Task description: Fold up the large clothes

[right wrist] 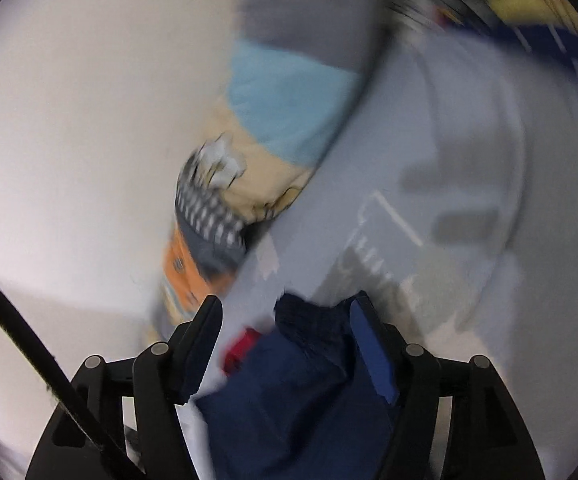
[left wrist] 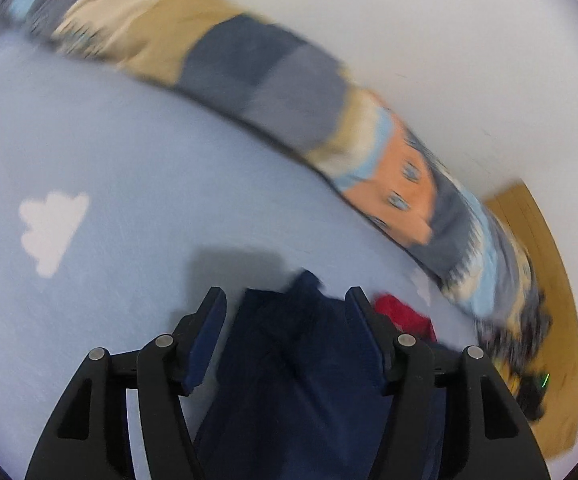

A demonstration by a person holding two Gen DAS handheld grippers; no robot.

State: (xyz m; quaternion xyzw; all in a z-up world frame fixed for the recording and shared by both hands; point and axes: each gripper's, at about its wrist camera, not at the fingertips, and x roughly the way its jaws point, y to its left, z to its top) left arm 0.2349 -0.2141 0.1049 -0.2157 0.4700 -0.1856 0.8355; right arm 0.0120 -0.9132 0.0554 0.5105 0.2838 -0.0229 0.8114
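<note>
Over the pale blue bed sheet (left wrist: 129,160), near the patterned pillows (left wrist: 249,64) | navy garment (left wrist: 301,360) lies between left gripper (left wrist: 287,304) and right gripper (right wrist: 287,312) fingers, both spread apart | close firmly on matching corners, lift evenly.

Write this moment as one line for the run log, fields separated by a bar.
left claw: open around navy garment | right claw: open, same navy cloth between fingers | surface: blue sheet | both views blurred
</note>
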